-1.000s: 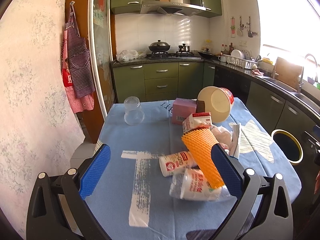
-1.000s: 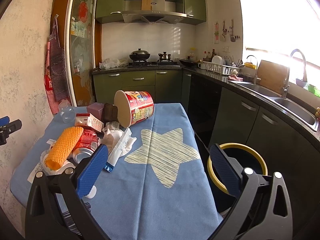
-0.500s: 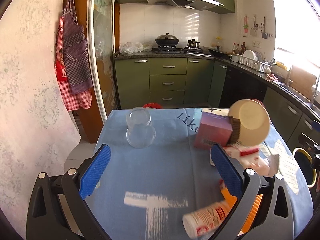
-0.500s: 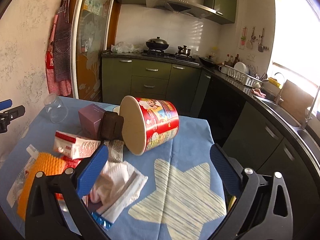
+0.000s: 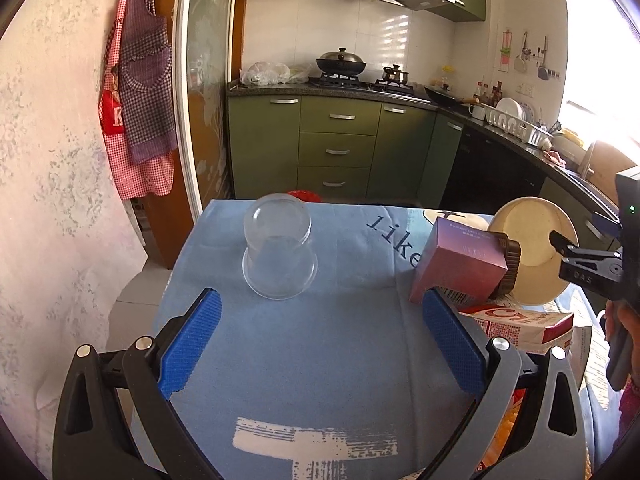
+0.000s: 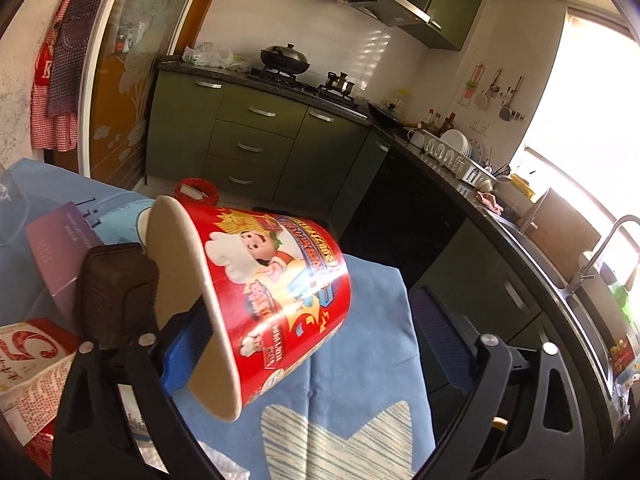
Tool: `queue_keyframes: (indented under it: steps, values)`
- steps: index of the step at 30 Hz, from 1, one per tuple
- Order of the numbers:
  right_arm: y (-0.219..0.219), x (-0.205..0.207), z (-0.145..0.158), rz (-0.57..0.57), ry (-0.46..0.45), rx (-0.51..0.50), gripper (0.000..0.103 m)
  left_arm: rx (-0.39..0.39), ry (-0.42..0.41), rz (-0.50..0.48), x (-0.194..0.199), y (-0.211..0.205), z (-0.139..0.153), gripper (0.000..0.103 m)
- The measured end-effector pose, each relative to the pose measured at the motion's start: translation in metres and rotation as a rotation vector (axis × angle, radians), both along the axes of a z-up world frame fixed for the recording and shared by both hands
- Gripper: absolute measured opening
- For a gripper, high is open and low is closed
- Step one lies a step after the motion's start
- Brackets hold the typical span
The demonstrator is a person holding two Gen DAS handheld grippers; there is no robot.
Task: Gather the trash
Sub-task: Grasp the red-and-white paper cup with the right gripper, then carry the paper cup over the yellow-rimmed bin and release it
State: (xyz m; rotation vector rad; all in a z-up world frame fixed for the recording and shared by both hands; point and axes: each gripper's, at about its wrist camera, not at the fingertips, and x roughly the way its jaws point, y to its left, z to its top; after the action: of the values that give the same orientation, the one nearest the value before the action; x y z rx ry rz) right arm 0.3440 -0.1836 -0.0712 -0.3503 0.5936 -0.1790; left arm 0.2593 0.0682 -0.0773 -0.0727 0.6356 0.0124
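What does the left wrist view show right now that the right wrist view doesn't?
Only the left wrist view: the whole upturned clear plastic cup ahead of the open left hand-held gripper, with nothing between its jaws.

Only the right wrist view: the red printed side of the noodle tub, which lies between the jaws of the right hand-held gripper; these have just been closing, one pad hidden behind the rim. Also the sink tap.

Both: purple box, brown tray, milk carton, blue tablecloth.

One clear cup [image 5: 279, 254], one purple box [image 5: 460, 262], one red noodle tub [image 6: 264, 300], one carton [image 5: 520, 322].
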Motion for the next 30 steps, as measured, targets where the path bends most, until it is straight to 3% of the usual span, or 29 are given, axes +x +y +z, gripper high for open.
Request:
queue_keyframes:
  steps: [2, 6, 8, 10, 13, 17, 21, 26, 30]
  values:
    - [-0.006, 0.005, -0.002, -0.015, -0.010, -0.016, 0.071, 0.002, 0.007, -0.009, -0.001, -0.004, -0.002, 0.099]
    - [-0.017, 0.016, -0.004, -0.025, -0.001, -0.031, 0.053, -0.003, 0.015, -0.022, -0.001, -0.004, -0.007, 0.099]
    - [-0.027, 0.023, -0.003, -0.019, 0.012, -0.008, 0.026, -0.002, 0.016, -0.024, -0.002, -0.005, -0.008, 0.099]
    - [-0.038, 0.031, -0.001, -0.022, 0.049, 0.031, 0.009, -0.004, 0.016, -0.025, -0.003, -0.003, -0.009, 0.099]
    - [-0.063, 0.048, 0.004, -0.030, 0.124, 0.163, 0.007, -0.006, 0.020, -0.028, -0.004, -0.004, -0.011, 0.099]
    - [-0.111, 0.064, 0.007, -0.067, 0.239, 0.411, 0.004, -0.005, 0.014, -0.035, -0.007, -0.009, -0.011, 0.099]
    - [-0.160, 0.057, 0.012, -0.095, 0.328, 0.619, 0.004, -0.001, 0.002, -0.041, -0.010, -0.010, -0.009, 0.099]
    - [-0.226, 0.009, 0.023, -0.168, 0.409, 0.721, 0.004, -0.006, -0.006, -0.055, -0.013, -0.011, -0.007, 0.099]
    - [-0.294, -0.045, 0.027, -0.302, 0.493, 0.742, 0.004, 0.001, -0.022, -0.070, -0.015, -0.016, -0.005, 0.099]
